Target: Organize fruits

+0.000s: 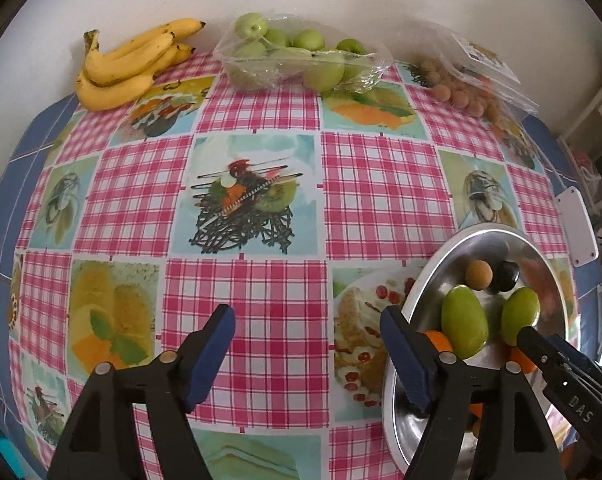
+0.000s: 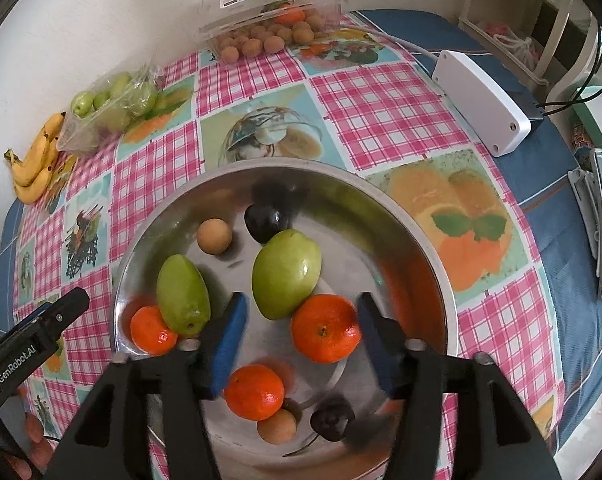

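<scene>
Right wrist alone shows 3 oranges [image 2: 325, 328] in bowl [image 2: 441, 264] (both grippers gape, empty).

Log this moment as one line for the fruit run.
left gripper: open, empty, over tablecloth | right gripper: open, above metal bowl | bananas: still outside

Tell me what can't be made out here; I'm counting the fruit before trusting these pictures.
- Left wrist view: the oranges in the metal bowl are mostly hidden behind the left tool, so their count is unclear.
- Right wrist view: the bowl's near rim is cut off by the right tool.
- Both views: green fruit in the plastic bag overlaps; uncountable.
</scene>
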The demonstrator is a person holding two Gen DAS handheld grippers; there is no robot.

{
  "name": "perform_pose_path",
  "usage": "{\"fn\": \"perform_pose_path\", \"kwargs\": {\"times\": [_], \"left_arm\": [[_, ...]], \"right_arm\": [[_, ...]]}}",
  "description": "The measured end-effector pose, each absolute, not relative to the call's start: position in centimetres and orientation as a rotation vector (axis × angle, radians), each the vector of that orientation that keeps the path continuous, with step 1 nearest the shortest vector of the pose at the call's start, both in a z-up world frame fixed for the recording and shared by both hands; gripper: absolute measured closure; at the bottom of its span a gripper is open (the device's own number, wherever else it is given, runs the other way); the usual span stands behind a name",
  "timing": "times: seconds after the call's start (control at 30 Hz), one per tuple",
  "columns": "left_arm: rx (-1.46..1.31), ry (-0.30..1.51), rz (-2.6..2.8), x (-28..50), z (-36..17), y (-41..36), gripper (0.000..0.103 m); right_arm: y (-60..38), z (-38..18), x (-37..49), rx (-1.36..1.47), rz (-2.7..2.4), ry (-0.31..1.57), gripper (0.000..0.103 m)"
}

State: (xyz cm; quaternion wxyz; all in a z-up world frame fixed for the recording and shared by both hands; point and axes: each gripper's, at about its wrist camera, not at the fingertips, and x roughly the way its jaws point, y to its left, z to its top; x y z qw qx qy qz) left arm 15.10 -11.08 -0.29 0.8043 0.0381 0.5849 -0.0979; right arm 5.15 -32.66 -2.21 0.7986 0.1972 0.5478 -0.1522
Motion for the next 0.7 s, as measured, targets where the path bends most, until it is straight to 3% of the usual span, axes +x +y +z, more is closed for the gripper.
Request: {"fn": "perform_pose_path", "kwargs": {"times": [0.1,0.2,0.33,0.7], "left_arm": [[0.082,1.256,-0.204,15.14,-0.47,-11.03,0.024],[0.089,1.247,-0.178,15.23,-0.6,-10.84,0.0],[0.108,1.238,-0.16,15.29,-0.9,-10.67,0.0],[0.13,1.231,-0.154,15.28,-1.2,-10.69,0.0]], "right_arm": [[-32.53,-2.26,5.21,0.427,-0.321,1.179,0.035],[-32.43,-2.27,5.28,0.432,-0.322,1.176,0.018],[-32.48,-2.25,5.35,0.435,-0.322,1.168,0.004],[-32.58,-2.55,5.15,0.448,-0.339,1.183,0.002]]}}
